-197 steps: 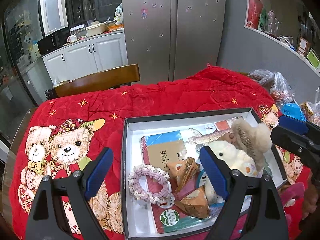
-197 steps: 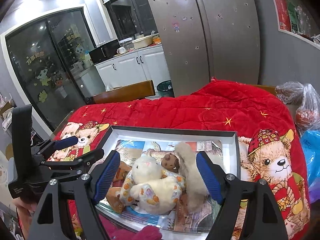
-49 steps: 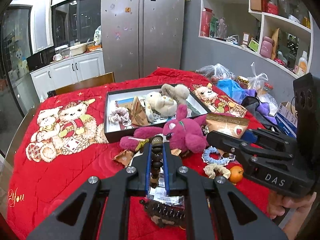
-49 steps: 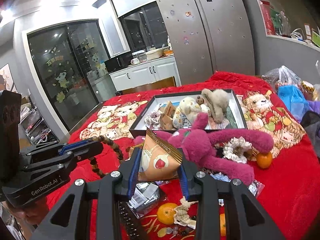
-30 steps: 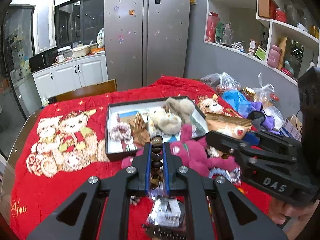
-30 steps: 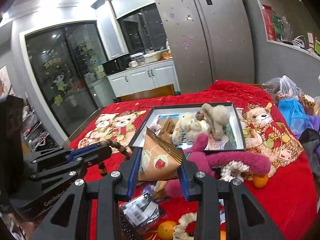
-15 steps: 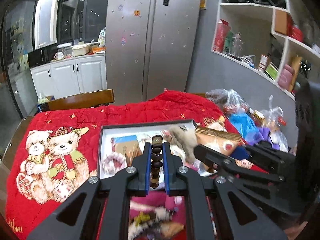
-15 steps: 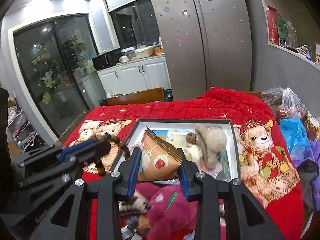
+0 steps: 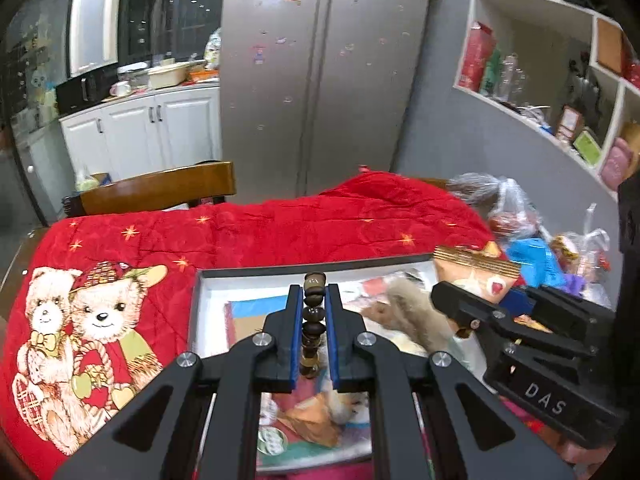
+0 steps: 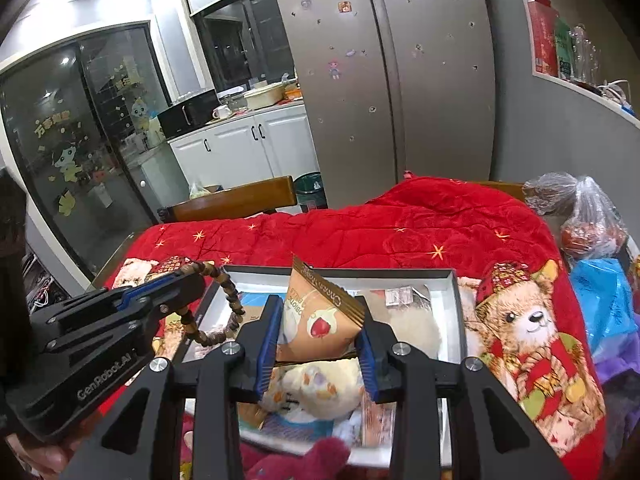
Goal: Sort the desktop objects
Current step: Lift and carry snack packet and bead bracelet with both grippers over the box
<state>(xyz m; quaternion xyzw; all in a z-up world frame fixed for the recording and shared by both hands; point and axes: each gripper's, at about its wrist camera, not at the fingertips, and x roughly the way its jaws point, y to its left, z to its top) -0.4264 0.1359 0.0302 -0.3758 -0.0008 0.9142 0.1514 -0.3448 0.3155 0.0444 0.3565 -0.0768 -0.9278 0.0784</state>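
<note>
My left gripper [image 9: 313, 300] is shut on a brown wooden bead bracelet [image 9: 313, 322], held over the near left part of the open tray [image 9: 256, 273]. From the right wrist view the bracelet [image 10: 230, 300] hangs in a loop off the left gripper [image 10: 192, 280]. My right gripper [image 10: 318, 316] is shut on a tan snack packet [image 10: 320, 320] with a strawberry picture, above the tray [image 10: 458, 312]. The packet [image 9: 476, 270] also shows in the left wrist view, over the tray's right side. In the tray lie plush toys [image 10: 320, 388], a fluffy beige toy [image 9: 408, 308] and papers.
The table carries a red quilt [image 9: 280, 228] with teddy bear prints. A dark pink plush [image 10: 320, 456] lies at the tray's near edge. Plastic bags [image 10: 588, 220] crowd the right side. A wooden chair [image 9: 160, 192] stands behind the table, and a fridge [image 9: 320, 80] beyond it.
Both grippers have travelled forward from the clutter at the table's front to above the tray, each still shut on its item. The tray now looks much closer.
</note>
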